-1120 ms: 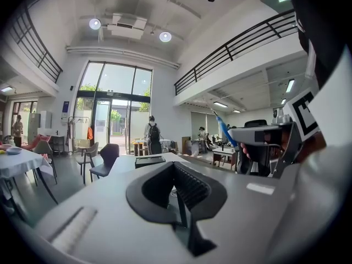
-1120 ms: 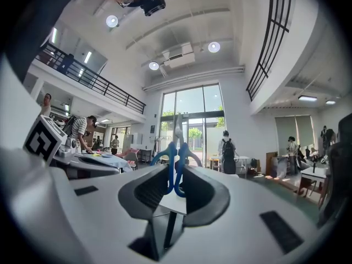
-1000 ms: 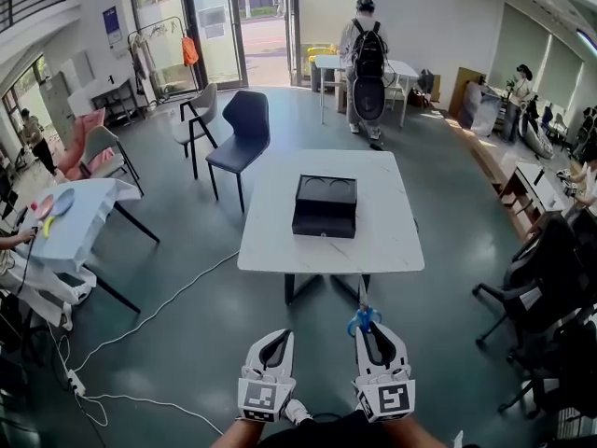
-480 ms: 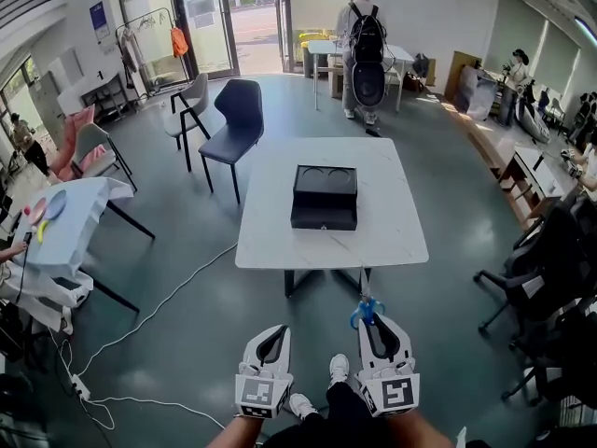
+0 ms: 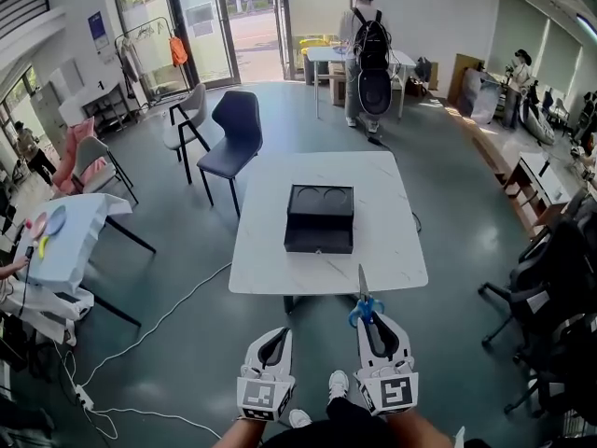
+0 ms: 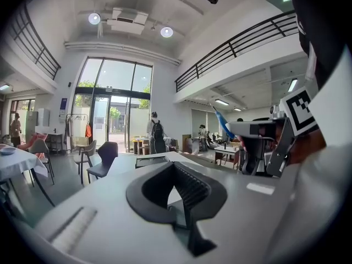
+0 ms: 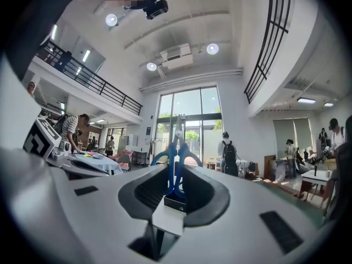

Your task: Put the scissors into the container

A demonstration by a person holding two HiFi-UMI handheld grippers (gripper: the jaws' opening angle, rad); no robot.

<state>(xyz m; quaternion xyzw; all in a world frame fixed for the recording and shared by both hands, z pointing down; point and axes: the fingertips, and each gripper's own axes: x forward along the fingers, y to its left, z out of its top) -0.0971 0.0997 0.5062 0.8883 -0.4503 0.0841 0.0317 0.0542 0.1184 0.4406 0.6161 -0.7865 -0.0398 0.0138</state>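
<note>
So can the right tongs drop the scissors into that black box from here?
Probably not yet. The right tongs hold the scissors just short of the table, and the black container sits mid-table, farther on. Nothing seems to block the way; stepping closer should do.

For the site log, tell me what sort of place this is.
Probably a large open workspace or studio hall, not a home: a tall glass entrance, a railed upper gallery, and a white table with loose chairs on a bare grey floor.
</note>
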